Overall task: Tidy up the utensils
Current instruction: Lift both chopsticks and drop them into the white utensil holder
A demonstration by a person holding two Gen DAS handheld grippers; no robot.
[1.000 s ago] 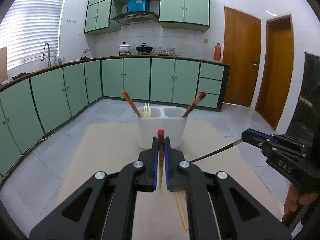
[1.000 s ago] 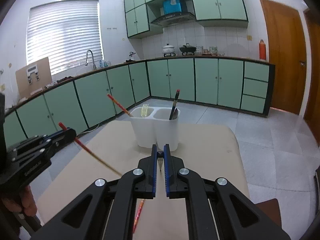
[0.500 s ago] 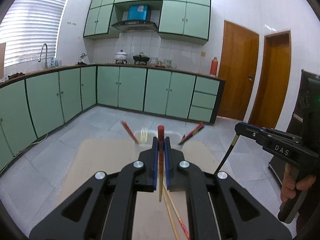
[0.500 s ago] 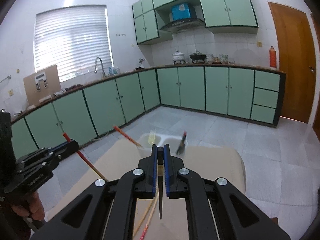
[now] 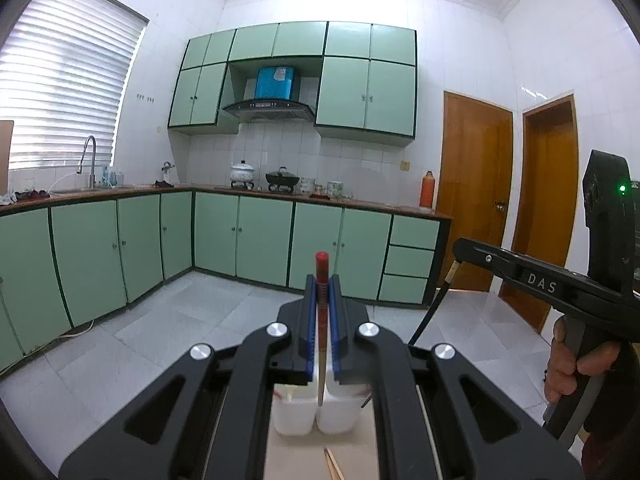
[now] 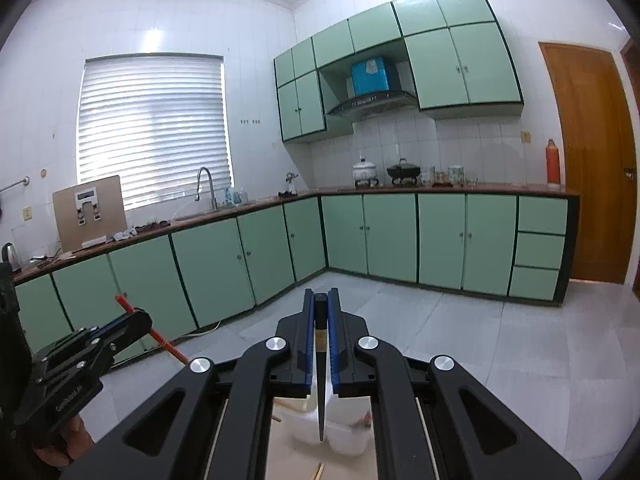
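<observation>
On your left, the left gripper point(image 5: 322, 300) is clamped tight on a red-topped chopstick with a pale wooden shaft point(image 5: 321, 332), held near upright with its tip hanging just over the white plastic two-compartment utensil holder point(image 5: 316, 414); over on your right, the right gripper point(image 6: 321, 312) is pinched on a black chopstick with a pale band point(image 6: 321, 376), its point dangling above the same holder point(image 6: 332, 436); so by my read you're at the carry stage, both sticks lifted and lined up for the drop; next you need to lower each tip into a compartment and only then let the jaws part, keeping the two tools from bumping, since the right gripper's nose sits close beside yours in the left view; now the murky bits: the black arms hide most of the holder, so you can't tell which compartment either tip sits over, nor what already stands inside; a pair of pale sticks point(image 5: 334, 464) on the tan tabletop point(image 5: 296, 456) is cut off at the bottom edge; the holder looks blurred in the right view.
</observation>
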